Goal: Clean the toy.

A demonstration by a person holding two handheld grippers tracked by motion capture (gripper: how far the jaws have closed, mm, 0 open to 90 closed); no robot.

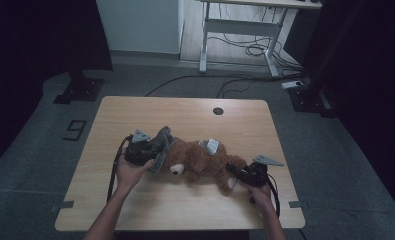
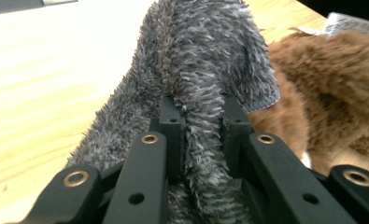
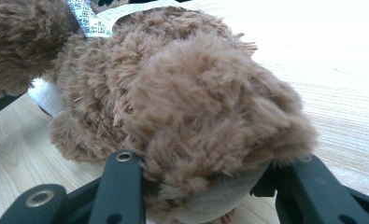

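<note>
A: Grey fuzzy cloth (image 2: 201,70) is pinched tight in the left gripper (image 2: 201,135); it sits at the brown teddy bear's (image 1: 205,162) head, mid-table (image 1: 135,110).
B: Right gripper (image 3: 205,186)?
A: Clamped on the bear's foot (image 3: 210,116); bear lies flat between both grippers.

Grey carpet floor (image 1: 335,150) with loose cables (image 1: 245,50) under a white-legged desk (image 1: 240,25), black curtains (image 1: 35,35) at both sides
</note>
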